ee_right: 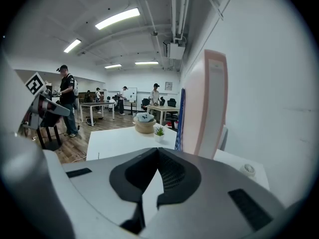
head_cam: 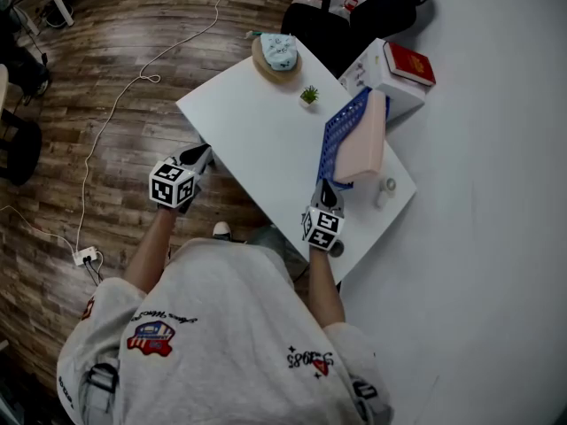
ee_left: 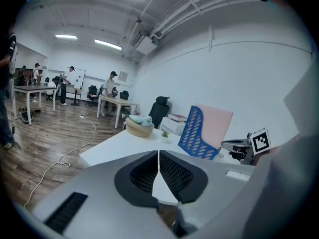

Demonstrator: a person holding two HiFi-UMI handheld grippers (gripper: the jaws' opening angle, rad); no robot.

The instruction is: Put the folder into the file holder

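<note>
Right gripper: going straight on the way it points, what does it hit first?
Likely the near end of the blue file holder, holding the pink folder. It stands just right of the right gripper's shut jaws, so the white table beside it might come first; depth unclear.

Seen from above, the person is reaching both bare forearms forward, a gripper in each hand. The left gripper [head_cam: 202,156] is pointing ahead and a little downward, its marker cube [head_cam: 173,185] sitting just above the left forearm [head_cam: 146,255]. Its jaws are meeting at the tips with nothing between them. The right gripper [head_cam: 326,187] is tilting slightly downward too, with its own marker cube [head_cam: 322,227] riding at the end of the right forearm [head_cam: 324,286]. Its jaws are also pressing together, and they are empty. The two grippers are sitting well apart, and the right one is showing off to the side in the left gripper view.
</note>
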